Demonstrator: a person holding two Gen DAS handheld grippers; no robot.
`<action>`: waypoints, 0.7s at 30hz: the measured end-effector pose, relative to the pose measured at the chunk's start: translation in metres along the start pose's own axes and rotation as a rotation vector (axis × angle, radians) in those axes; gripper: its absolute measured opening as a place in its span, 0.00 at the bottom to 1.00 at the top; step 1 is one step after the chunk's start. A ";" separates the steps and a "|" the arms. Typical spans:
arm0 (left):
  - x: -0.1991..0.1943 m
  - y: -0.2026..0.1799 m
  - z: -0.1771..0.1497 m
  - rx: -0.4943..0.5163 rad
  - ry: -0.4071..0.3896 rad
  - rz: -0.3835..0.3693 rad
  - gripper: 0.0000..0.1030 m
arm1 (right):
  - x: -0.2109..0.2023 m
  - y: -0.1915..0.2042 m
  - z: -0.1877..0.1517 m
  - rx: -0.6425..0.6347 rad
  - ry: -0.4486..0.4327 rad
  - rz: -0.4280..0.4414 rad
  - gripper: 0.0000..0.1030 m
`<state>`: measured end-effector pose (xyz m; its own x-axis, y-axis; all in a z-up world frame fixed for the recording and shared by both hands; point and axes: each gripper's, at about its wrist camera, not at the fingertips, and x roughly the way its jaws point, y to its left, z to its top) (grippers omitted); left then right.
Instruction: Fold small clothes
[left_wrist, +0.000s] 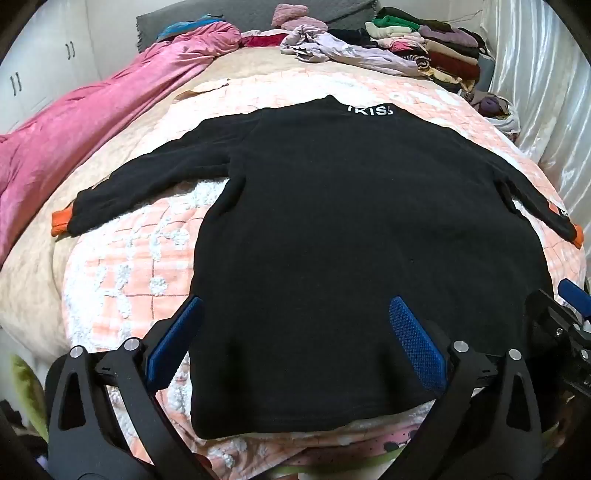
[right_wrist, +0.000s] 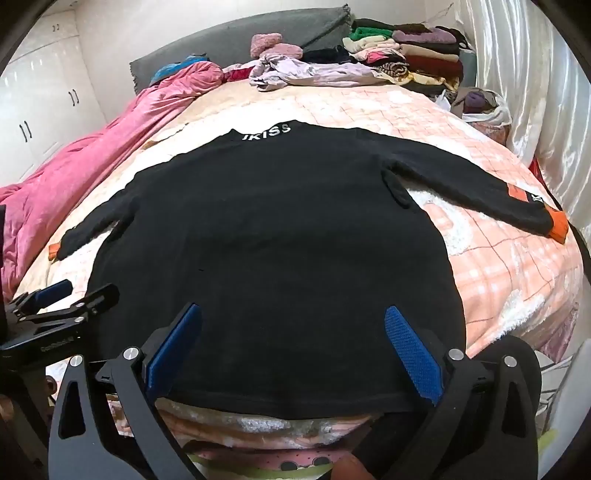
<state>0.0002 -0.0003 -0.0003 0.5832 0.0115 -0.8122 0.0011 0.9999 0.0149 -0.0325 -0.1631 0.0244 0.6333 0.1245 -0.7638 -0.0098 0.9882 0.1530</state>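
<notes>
A black long-sleeved top (left_wrist: 351, 229) with orange cuffs and white "IKISS" lettering at the collar lies spread flat on the bed, sleeves out to both sides. It also shows in the right wrist view (right_wrist: 266, 240). My left gripper (left_wrist: 295, 317) is open and empty, hovering over the lower left part of the top near its hem. My right gripper (right_wrist: 293, 325) is open and empty over the lower right part near the hem. The right gripper shows at the edge of the left wrist view (left_wrist: 569, 317), and the left gripper shows in the right wrist view (right_wrist: 62, 299).
The top lies on a pink-and-white checked blanket (left_wrist: 129, 266). A pink duvet (left_wrist: 74, 129) runs along the left. A lilac garment (left_wrist: 332, 48) and stacks of folded clothes (left_wrist: 443, 48) sit at the head of the bed. A shiny curtain (right_wrist: 535, 92) hangs on the right.
</notes>
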 end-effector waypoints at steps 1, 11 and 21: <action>0.000 0.000 0.000 0.004 -0.004 0.004 0.91 | -0.001 0.001 0.000 -0.005 -0.010 -0.009 0.96; 0.000 -0.007 0.003 0.001 0.000 0.001 0.91 | -0.003 0.006 0.000 -0.008 -0.013 -0.003 0.96; 0.000 -0.004 0.001 -0.001 -0.008 -0.023 0.91 | -0.001 0.006 0.001 -0.009 -0.011 0.003 0.96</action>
<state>0.0011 -0.0043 0.0005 0.5896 -0.0115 -0.8076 0.0138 0.9999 -0.0042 -0.0325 -0.1574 0.0267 0.6417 0.1264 -0.7564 -0.0188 0.9886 0.1492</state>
